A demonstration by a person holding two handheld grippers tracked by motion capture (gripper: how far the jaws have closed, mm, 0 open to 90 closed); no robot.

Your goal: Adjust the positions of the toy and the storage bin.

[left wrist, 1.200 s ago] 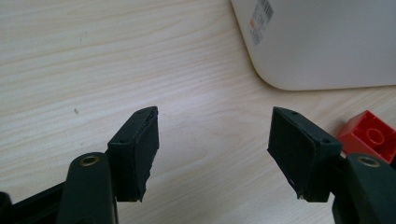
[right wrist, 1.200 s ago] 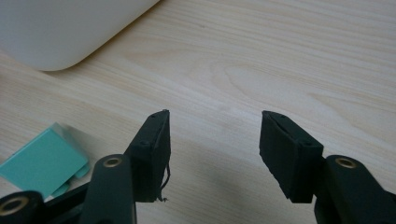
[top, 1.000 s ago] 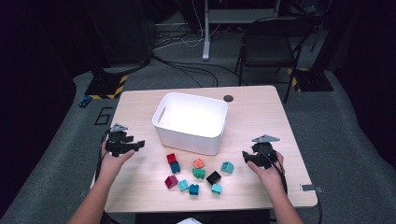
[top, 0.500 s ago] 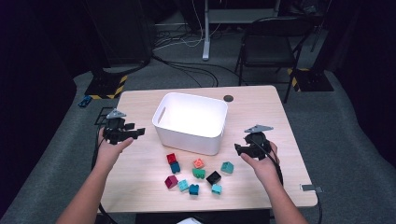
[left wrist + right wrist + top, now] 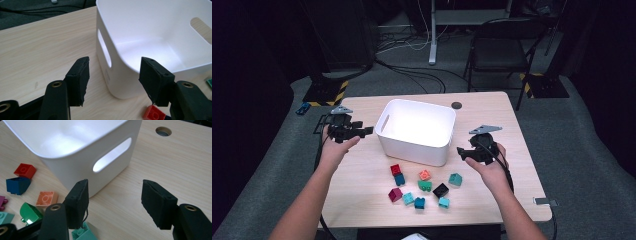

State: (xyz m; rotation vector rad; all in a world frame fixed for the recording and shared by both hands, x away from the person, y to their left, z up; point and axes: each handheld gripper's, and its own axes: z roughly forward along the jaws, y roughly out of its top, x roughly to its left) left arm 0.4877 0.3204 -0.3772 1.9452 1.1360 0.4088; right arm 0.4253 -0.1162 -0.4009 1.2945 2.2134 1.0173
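Coloured toy blocks (image 5: 422, 187) are lying in a loose cluster on the near part of the wooden table (image 5: 492, 107), at about six o'clock from the white bin (image 5: 416, 131). Among them, a red block (image 5: 395, 169) is sitting against a dark blue one (image 5: 399, 179), an orange one (image 5: 425, 175) is lying just above a green one (image 5: 425, 185), and a black one (image 5: 440, 189) is resting beside a teal one (image 5: 455, 178). Both forearms are coming in from the near edge. The left gripper (image 5: 362, 131) is hanging at nine o'clock from the bin, its jaws standing spread with nothing between them after just closing a little; its own view is looking past the bin's corner and handle slot (image 5: 104, 47). The right gripper (image 5: 460, 151) is hovering at four o'clock from the bin, jaws also apart and empty, having just been opening wider. Neither gripper is touching a block. Farther back, a round hole (image 5: 456, 105) is sitting in the tabletop at one o'clock from the bin. Beyond the table, a chair (image 5: 499, 52) is standing on the grey floor among cables (image 5: 412, 75).
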